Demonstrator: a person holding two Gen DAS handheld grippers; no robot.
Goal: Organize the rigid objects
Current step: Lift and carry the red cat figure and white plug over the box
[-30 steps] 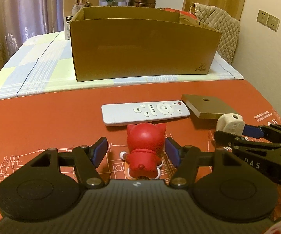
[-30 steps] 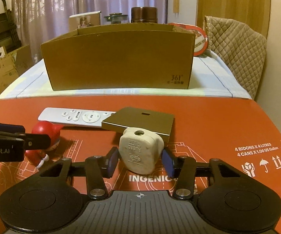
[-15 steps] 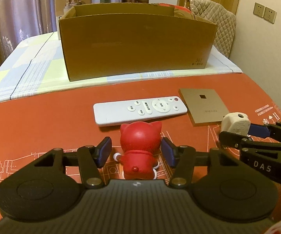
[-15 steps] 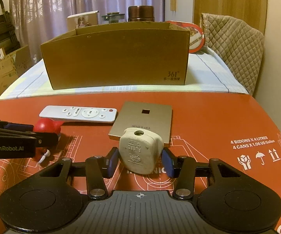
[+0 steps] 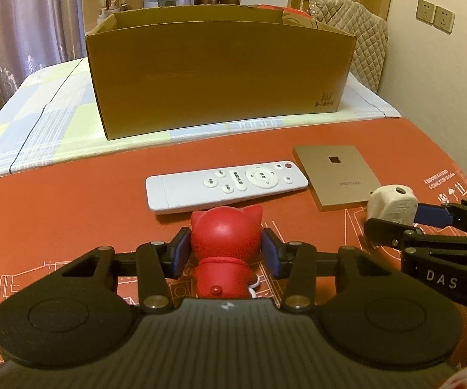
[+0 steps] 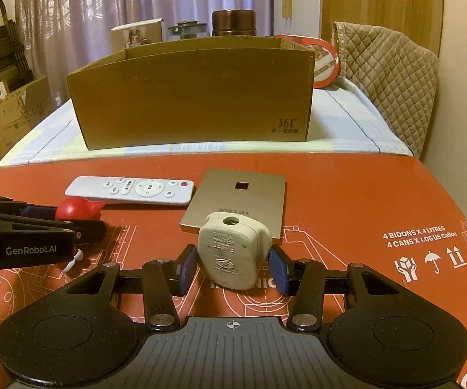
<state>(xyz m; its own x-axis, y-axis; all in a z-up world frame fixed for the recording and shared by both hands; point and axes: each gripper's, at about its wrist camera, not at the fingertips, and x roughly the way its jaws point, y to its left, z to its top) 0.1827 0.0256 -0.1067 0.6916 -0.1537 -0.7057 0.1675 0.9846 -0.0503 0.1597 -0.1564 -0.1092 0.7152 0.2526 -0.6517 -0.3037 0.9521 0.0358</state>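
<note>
A red toy figure (image 5: pixel 225 233) stands on the red mat (image 5: pixel 71 201) with its back to me. My left gripper (image 5: pixel 226 253) is closing on it, and both blue pads touch the sides of its head. From the right wrist view the figure (image 6: pixel 78 207) shows between the left gripper's (image 6: pixel 78 217) fingers. My right gripper (image 6: pixel 233 270) is shut on a white plug (image 6: pixel 233 253), its pads pressed on both flanks. The plug (image 5: pixel 390 197) also shows at the right of the left wrist view. A white remote (image 5: pixel 227 183) and a flat gold square box (image 5: pixel 337 175) lie just beyond.
An open cardboard box (image 5: pixel 220 77) stands on the checked cloth behind the mat, its near wall facing me. Behind it are a small carton, a glass jar and a brown canister. A quilted chair back (image 6: pixel 392 87) stands at the right by the wall.
The left gripper's jaws have narrowed from wide of the red figure to touching its head. The right gripper still holds the plug as before.
</note>
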